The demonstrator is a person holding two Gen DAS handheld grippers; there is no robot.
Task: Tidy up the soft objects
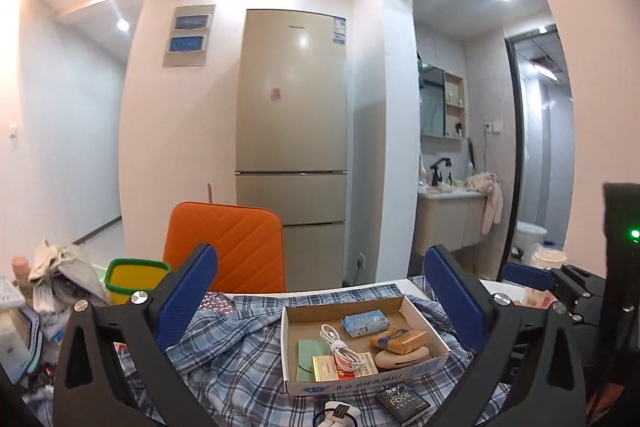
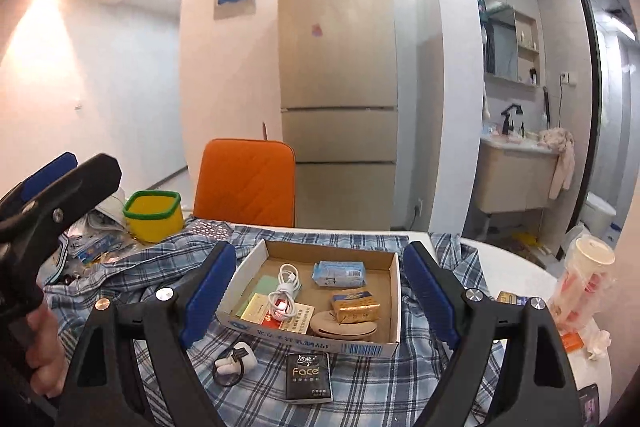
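A shallow cardboard box (image 1: 360, 381) (image 2: 320, 341) sits on a blue plaid shirt (image 1: 232, 359) (image 2: 360, 395) spread over the table. Inside lie a blue tissue pack (image 1: 366, 325) (image 2: 340, 273), a yellow tissue pack (image 1: 398, 341) (image 2: 356, 305), a coiled white cable (image 2: 284, 291) and small cards. A black "Face" tissue pack (image 1: 402, 405) (image 2: 309, 377) lies on the shirt in front of the box. My left gripper (image 1: 320, 267) is open and empty, held above the box. My right gripper (image 2: 320, 253) is also open and empty, its fingers framing the box.
An orange chair back (image 1: 228, 243) (image 2: 244, 183) stands behind the table, a fridge (image 1: 292, 147) beyond it. A yellow tub with a green rim (image 2: 154, 215) and piled clutter (image 1: 60, 275) fill the left. A bagged cup (image 2: 580, 279) stands at the right.
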